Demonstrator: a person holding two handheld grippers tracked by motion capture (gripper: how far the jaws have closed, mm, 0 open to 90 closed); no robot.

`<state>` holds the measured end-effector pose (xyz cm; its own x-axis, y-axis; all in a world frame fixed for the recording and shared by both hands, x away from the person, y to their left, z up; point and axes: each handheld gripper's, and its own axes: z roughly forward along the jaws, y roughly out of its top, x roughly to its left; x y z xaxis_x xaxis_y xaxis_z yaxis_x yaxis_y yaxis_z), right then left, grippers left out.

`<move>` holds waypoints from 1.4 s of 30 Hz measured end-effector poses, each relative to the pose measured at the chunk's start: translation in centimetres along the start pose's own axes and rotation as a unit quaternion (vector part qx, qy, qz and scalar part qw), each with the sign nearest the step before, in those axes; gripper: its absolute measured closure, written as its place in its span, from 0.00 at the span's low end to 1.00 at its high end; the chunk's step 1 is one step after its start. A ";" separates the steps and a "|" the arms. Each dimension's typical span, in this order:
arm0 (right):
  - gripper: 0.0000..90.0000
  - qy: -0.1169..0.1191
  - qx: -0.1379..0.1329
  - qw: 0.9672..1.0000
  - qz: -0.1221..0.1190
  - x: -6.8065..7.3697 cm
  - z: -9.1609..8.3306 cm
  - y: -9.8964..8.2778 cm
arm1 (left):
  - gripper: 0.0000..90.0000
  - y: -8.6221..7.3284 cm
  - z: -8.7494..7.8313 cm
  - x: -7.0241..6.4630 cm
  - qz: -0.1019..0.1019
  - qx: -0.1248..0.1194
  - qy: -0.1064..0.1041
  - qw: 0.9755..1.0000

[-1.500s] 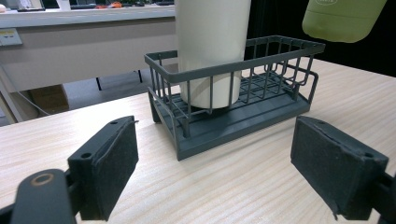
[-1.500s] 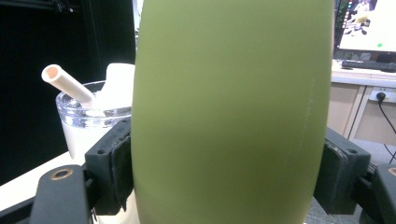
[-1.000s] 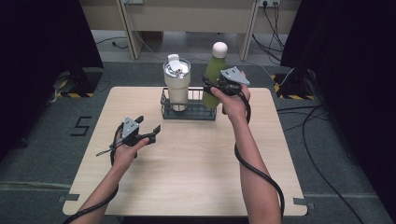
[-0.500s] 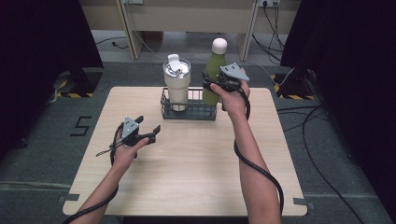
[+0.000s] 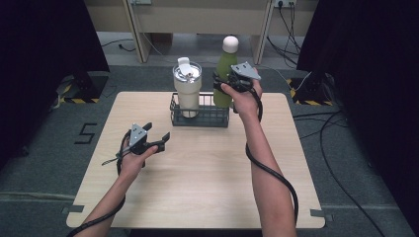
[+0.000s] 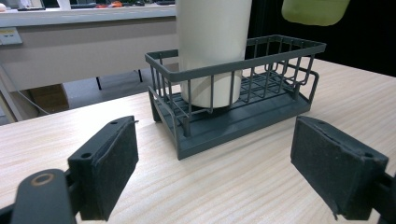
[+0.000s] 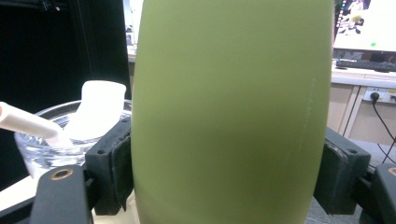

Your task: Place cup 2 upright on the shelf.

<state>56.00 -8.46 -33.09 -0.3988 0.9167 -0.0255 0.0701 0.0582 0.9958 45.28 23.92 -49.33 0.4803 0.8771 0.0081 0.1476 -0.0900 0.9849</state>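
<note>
My right gripper [image 5: 226, 85] is shut on a green bottle [image 5: 225, 66] with a white cap, its pads pressing both sides of the green body [image 7: 229, 112]. The bottle hangs upright over the right end of a dark wire basket [image 5: 207, 118], and its bottom [image 6: 315, 10] is above the rim. A cream tumbler [image 5: 187, 91] with a clear lid and straw [image 7: 70, 135] stands in the basket's left end [image 6: 187, 116]. My left gripper [image 5: 159, 141] rests low over the table in front of the basket, jaws wide open with nothing between them [image 6: 215, 172].
The wooden table [image 5: 197, 187] has bare surface in front of the basket and to both sides. Behind the table stand desk legs and cables on the floor. Black curtains flank both sides.
The right gripper has lifted the green bottle slightly higher over the basket. The left gripper has not moved.
</note>
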 end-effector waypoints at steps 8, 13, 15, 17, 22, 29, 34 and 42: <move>0.24 -0.005 0.010 1.000 0.004 -0.1 1.4 -0.1 | 0.16 0.0 0.0 0.1 -0.001 0.000 0.002 1.000; 0.24 -0.008 0.017 1.000 0.008 -0.2 2.2 -0.3 | 0.16 0.0 0.0 0.1 0.000 0.000 0.001 1.000; 0.24 -0.010 0.020 1.000 0.008 -0.2 2.4 -0.5 | 0.16 0.0 0.0 0.1 -0.001 0.000 0.001 1.000; 0.24 -0.010 0.024 1.000 0.008 -0.2 2.6 -0.7 | 0.16 0.0 0.0 0.1 -0.002 0.000 0.002 1.000; 0.24 -0.013 0.031 0.999 0.007 -0.2 3.0 -1.1 | 0.16 0.0 0.0 0.1 -0.001 0.000 0.001 1.000; 0.24 -0.015 0.041 0.999 0.007 -0.2 3.7 -1.8 | 0.16 -0.1 0.1 -0.1 0.000 0.002 -0.001 1.000; 0.24 -0.016 0.046 0.999 0.010 -0.2 4.2 -2.2 | 0.16 -0.1 0.1 -0.1 -0.001 0.002 -0.001 1.000; 0.24 -0.016 0.056 0.998 0.010 0.0 4.8 -3.0 | 0.16 -0.2 0.1 -0.1 0.001 0.003 -0.002 1.000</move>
<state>60.16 -6.72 -36.54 -0.3663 0.9305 -0.0094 0.1804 0.0810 0.9802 45.29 23.82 -49.54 0.4838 0.8751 0.0084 0.1529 -0.0940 0.9838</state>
